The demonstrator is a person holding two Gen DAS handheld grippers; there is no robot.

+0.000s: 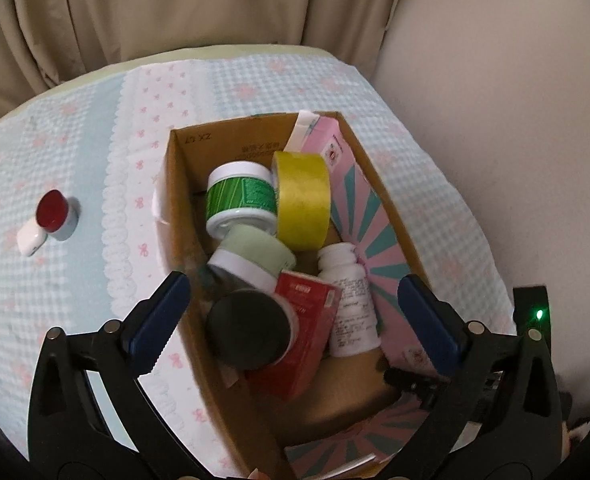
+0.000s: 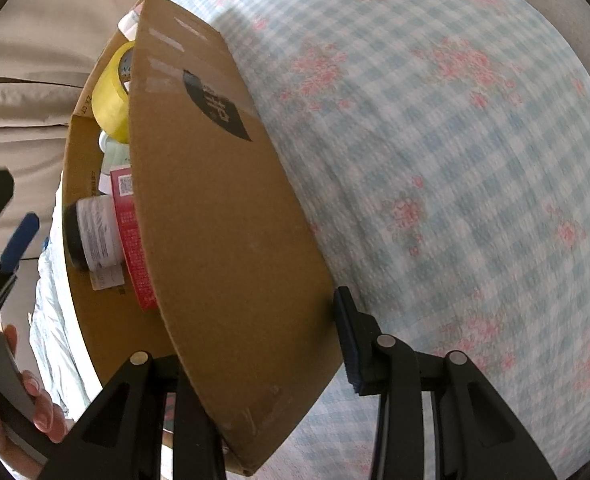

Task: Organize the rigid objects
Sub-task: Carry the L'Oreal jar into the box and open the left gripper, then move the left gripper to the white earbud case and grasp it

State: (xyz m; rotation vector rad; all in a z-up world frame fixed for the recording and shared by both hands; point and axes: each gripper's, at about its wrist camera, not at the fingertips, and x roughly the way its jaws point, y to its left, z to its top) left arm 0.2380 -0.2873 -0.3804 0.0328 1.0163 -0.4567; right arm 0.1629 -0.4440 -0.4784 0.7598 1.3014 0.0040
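Observation:
An open cardboard box stands on the checked cloth. Inside lie a green-labelled jar, a yellow tape roll, a pale-green-lidded jar, a black-lidded jar, a red carton, a white bottle and a pink sunburst carton. My left gripper hangs open over the box's near end. Its blue pads stand well apart on either side of the black-lidded jar and do not touch it. My right gripper is shut on the box's side wall.
A small red-capped pot and a white oval case sit on the cloth left of the box. Beige curtains hang behind the table's far edge, and a pale wall is at the right. A hand holds the left gripper's handle.

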